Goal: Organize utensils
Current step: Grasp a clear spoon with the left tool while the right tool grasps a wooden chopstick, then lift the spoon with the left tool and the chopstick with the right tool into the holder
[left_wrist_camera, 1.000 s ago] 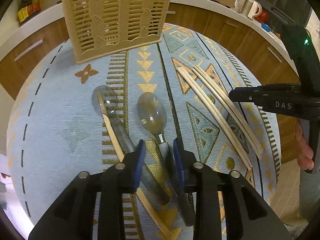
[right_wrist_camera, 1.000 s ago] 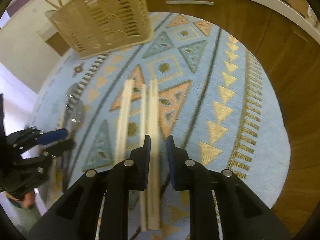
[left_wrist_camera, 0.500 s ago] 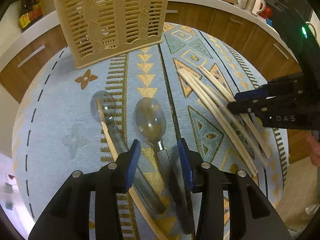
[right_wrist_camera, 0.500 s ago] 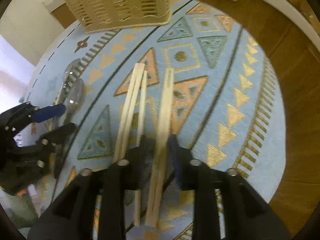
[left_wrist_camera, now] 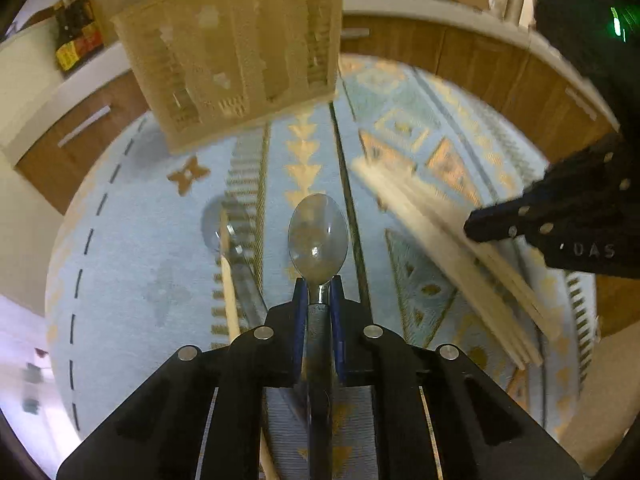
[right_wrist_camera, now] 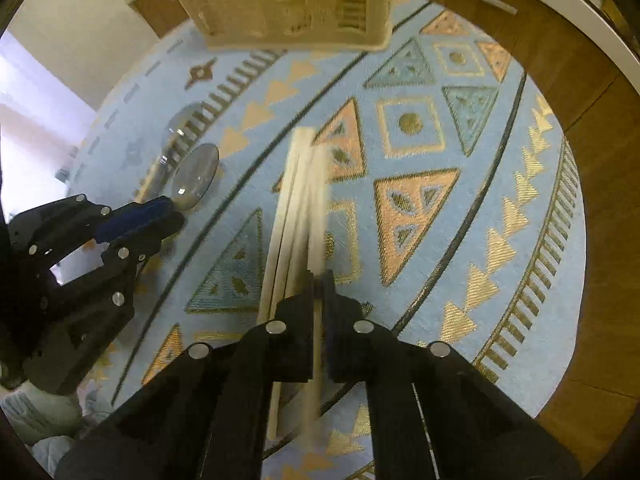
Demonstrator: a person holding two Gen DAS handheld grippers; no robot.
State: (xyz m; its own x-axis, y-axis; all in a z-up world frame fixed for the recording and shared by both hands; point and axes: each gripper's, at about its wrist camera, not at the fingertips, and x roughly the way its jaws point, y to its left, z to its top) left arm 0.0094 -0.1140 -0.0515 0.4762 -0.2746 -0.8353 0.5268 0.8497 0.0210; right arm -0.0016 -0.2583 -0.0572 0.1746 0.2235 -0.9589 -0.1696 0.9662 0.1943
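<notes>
**Now both claws are clamped: one on a spoon, one on a chopstick**

Low over the round table [left_wrist_camera: 132,264], the left claw [left_wrist_camera: 319,300] points forward toward the slatted utensil basket [left_wrist_camera: 236,52], its blue-padded fingers [left_wrist_camera: 299,296] pressed together on the neck of a metal spoon [left_wrist_camera: 318,236]. The spoon's bowl juts out just ahead of the fingertips, its grey handle running back between the two arms of the claw. A second spoon [left_wrist_camera: 218,222] lies on the patterned cloth to the left with a single chopstick [left_wrist_camera: 230,296] across it.

From the right wrist view, the right claw [right_wrist_camera: 319,292] is angled down over the loose chopsticks [right_wrist_camera: 288,232] in the middle of the table, and its fingers are closed on one blurred chopstick [right_wrist_camera: 319,216], which passes back between them. The other sticks lie just beside it on its left. The basket [right_wrist_camera: 280,4] stands at the far edge of the cloth, well apart from both claws. The left claw shows at the left of this view, spoon bowl at its tip
</notes>
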